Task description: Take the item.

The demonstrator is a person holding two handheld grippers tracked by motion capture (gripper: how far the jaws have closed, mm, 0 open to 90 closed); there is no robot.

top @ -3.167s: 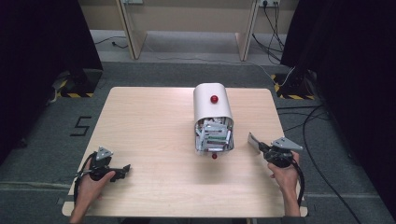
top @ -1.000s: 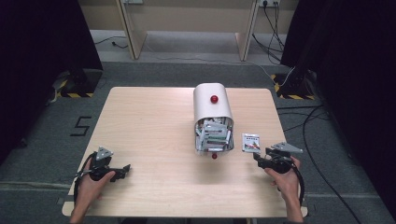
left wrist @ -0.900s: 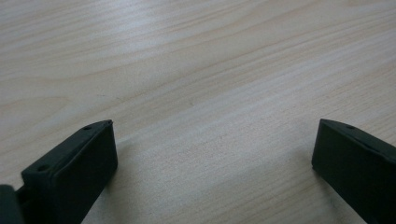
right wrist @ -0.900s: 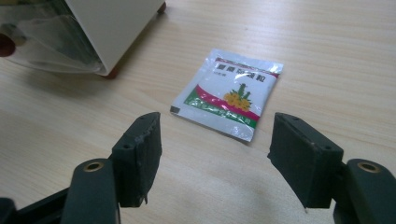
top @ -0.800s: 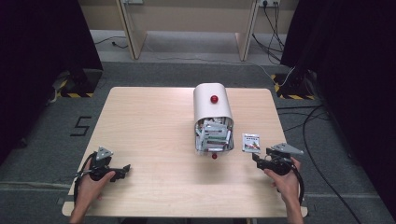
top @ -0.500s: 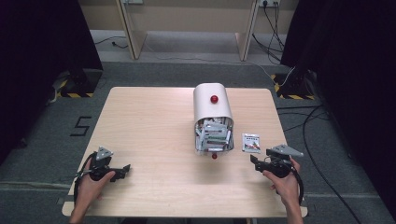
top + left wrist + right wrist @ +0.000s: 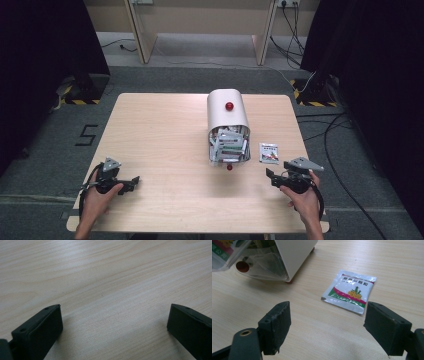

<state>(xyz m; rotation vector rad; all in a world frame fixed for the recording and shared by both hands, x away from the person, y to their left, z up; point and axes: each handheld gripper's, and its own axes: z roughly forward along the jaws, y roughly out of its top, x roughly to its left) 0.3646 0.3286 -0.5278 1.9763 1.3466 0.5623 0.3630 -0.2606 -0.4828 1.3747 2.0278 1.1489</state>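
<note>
The packet (image 7: 269, 153) lies flat on the table (image 7: 160, 135), just right of the white bin (image 7: 228, 116) and apart from it, with bare wood showing between the two. In the right gripper view the packet (image 7: 349, 291) sits beyond the jaws, nearer the right-hand one, and nothing is between them.

The right gripper (image 7: 274, 177) rests near the right near corner of the table, close to the packet. Its jaws have just been opening and now stand wide apart, holding nothing. The left gripper (image 7: 134, 180) sits near the left near corner, well apart from everything else; its jaws are also spread wide over bare wood (image 7: 112, 302) with nothing in them.

The whole left half of the table is open wood, and so is the strip along the near edge between the two hands. The packet has free room on its right toward the table's right edge and on its near side toward the right gripper. The bin lies on its side in the middle of the table with its mouth facing the near edge, and more packets (image 7: 229, 145) crowd that opening.

The print on the loose packet is too small to read. The packets in the bin overlap, so their number is unclear. In the right gripper view the bin (image 7: 294, 255) is cut off at the top edge.
</note>
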